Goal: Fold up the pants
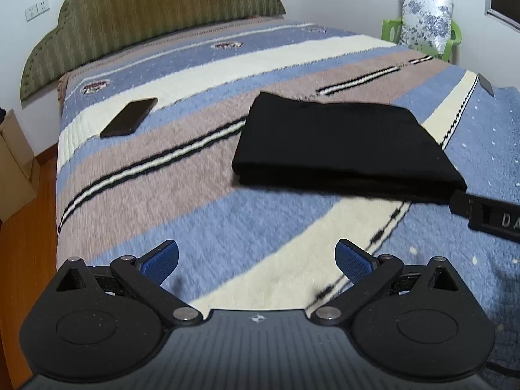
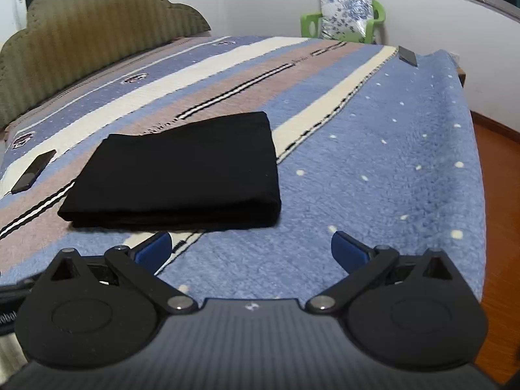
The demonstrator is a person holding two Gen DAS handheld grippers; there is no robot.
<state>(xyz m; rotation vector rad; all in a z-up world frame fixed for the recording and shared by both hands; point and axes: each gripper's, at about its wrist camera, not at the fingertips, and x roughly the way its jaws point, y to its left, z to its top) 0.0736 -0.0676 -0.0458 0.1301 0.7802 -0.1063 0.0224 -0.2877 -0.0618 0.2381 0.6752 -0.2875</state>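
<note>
The pants point(image 1: 344, 144) point(image 2: 182, 172) lie folded into a flat black rectangle on the striped blanket point(image 1: 201, 175) point(image 2: 373, 169), with the thick layered edge facing the cameras. The left gripper point(image 1: 256, 261) hovers nearer than the pants and to their left, jaws spread wide, nothing between its blue pads point(image 1: 162, 261). The right gripper point(image 2: 252, 252) sits just in front of the pants' near edge, jaws likewise wide apart and empty; its left pad point(image 2: 154, 250) is close under that edge, contact unclear. Left of the pants, well apart, lies a dark phone point(image 1: 129, 117) point(image 2: 34, 170). Beyond the pants stands a green headboard point(image 1: 146, 9) point(image 2: 91, 32); beyond their right side, a green chair point(image 1: 451, 37) point(image 2: 377, 16) holds a floral pillow point(image 1: 424, 16) point(image 2: 346, 6).
</note>
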